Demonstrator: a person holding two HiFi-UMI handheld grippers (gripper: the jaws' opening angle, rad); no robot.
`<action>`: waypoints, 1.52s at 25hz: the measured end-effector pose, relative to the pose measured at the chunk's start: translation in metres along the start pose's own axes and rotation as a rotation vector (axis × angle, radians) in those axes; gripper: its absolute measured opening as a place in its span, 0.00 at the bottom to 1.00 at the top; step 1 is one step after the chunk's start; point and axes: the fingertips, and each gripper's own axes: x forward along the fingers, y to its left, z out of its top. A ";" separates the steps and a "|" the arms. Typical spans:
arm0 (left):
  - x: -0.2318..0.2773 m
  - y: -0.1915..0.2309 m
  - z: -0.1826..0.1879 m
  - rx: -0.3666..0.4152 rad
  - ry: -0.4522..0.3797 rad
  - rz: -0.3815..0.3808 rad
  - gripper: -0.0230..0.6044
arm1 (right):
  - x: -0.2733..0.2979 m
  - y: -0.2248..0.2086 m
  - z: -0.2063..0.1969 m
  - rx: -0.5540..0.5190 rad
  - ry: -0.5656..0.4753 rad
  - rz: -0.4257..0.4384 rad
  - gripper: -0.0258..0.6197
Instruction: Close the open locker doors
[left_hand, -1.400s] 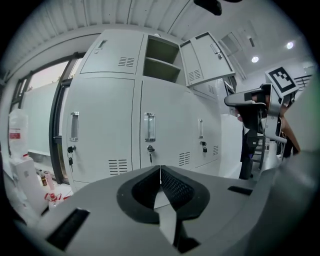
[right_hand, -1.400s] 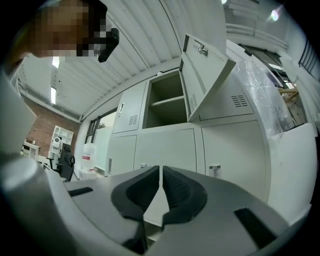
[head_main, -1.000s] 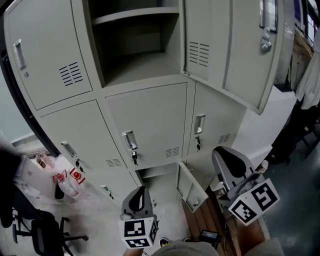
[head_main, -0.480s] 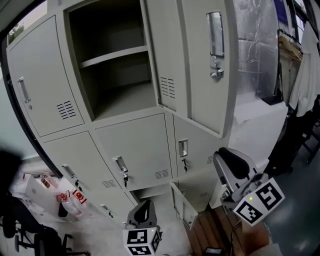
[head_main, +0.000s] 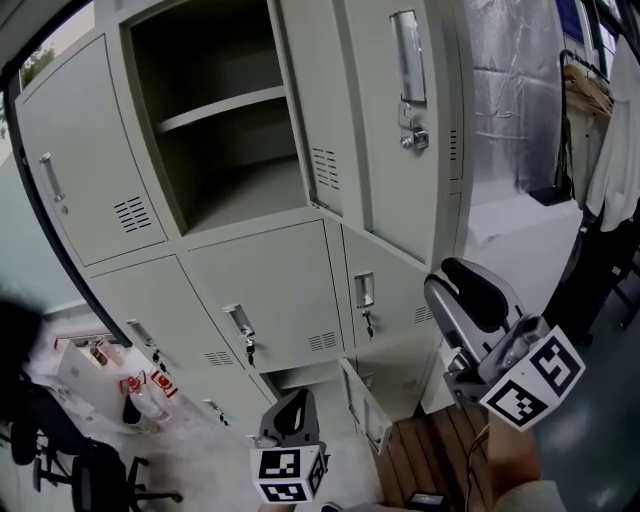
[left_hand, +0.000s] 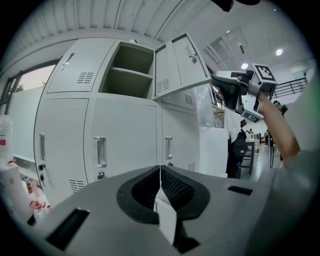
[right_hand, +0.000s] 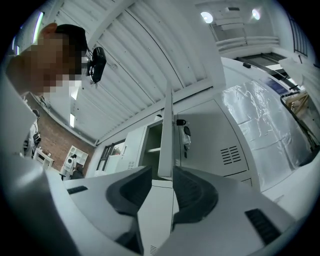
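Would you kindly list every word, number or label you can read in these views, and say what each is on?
No text can be read in any view.
Red-and-white labels on items on the floor by the lockers: too small and blurred to read.
Marker cubes: black-and-white square patterns only, no letters.
Locker doors: no labels or numbers visible.

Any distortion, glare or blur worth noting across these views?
Head view: sharp, but the fisheye bows the lockers. Left gripper view: round black vignette, and the ceiling lamp flares. Right gripper view: strong bowing, and the bright lamps are blown out.
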 end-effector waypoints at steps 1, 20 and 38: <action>-0.001 0.000 0.001 0.005 -0.002 0.004 0.06 | 0.002 0.000 -0.003 0.007 0.006 0.003 0.23; -0.021 0.050 -0.003 -0.021 -0.029 0.090 0.06 | 0.037 0.057 -0.013 0.035 -0.036 0.124 0.23; -0.048 0.099 -0.020 -0.039 -0.008 0.181 0.06 | 0.076 0.124 -0.026 0.028 -0.054 0.230 0.25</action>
